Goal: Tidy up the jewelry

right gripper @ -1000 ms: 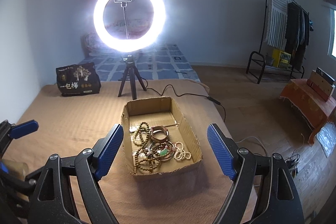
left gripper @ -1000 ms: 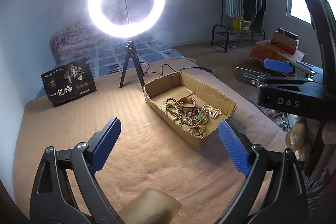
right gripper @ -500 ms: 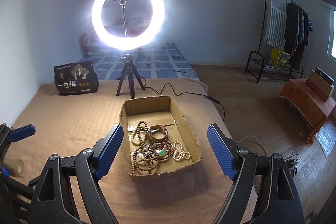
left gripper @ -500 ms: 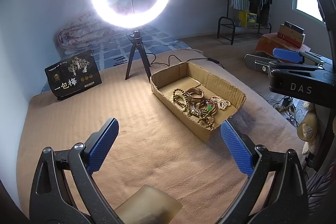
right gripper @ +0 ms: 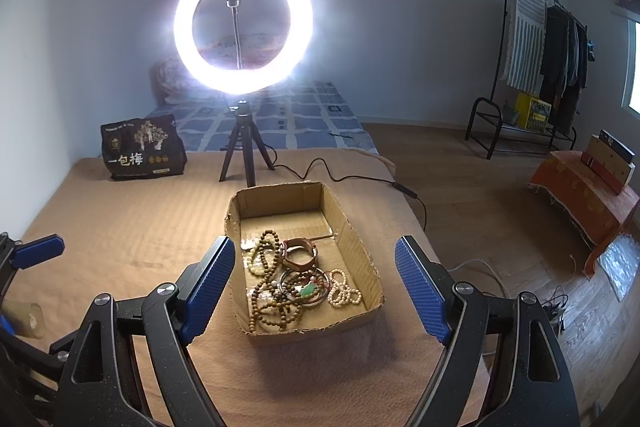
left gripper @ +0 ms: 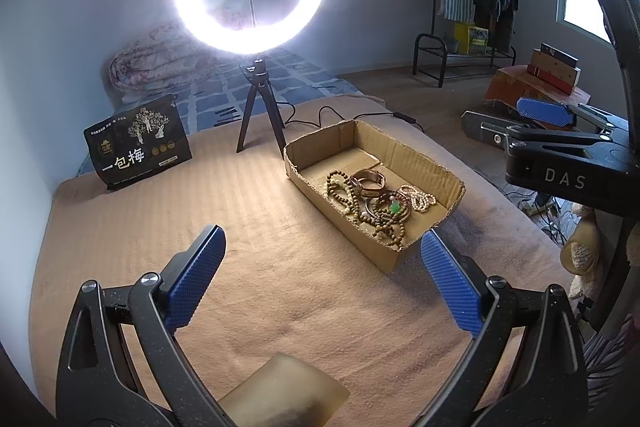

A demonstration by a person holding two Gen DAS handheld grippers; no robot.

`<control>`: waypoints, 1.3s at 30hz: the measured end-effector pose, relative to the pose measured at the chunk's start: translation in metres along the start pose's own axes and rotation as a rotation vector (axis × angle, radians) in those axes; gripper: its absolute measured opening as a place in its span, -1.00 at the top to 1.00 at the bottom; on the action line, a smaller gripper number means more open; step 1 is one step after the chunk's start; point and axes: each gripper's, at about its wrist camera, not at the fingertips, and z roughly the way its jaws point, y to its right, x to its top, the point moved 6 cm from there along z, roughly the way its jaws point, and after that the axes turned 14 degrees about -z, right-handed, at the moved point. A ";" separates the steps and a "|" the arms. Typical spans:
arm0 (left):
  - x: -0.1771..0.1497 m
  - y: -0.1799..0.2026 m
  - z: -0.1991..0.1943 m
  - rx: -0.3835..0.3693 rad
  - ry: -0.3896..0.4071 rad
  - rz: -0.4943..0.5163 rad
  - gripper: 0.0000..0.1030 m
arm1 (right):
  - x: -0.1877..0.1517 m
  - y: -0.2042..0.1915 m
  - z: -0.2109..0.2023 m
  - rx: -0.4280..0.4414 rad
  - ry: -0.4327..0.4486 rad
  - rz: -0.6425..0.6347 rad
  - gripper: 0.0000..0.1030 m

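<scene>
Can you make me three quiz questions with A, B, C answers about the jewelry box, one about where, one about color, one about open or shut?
1. Where is the jewelry?
A. In the cardboard box
B. On the blanket
C. Beside the ring light

2. What color are the pads on the fingers?
A. Red
B. Blue
C. Yellow

3. How is the right gripper?
A. Shut on beads
B. Shut, empty
C. Open, empty

Answers:
1 A: the bead strings and bangle lie inside the cardboard box.
2 B: the pads are blue.
3 C: the right gripper has its fingers spread wide, holding nothing.
</scene>
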 end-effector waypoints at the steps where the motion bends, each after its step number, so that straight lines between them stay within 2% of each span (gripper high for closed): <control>1: 0.000 0.001 0.000 -0.001 0.000 0.000 -0.95 | 0.000 0.000 0.000 0.000 0.000 0.000 -0.60; 39: 0.000 0.002 0.000 -0.006 -0.006 -0.003 -0.95 | -0.005 0.001 0.002 0.007 -0.013 -0.017 -0.60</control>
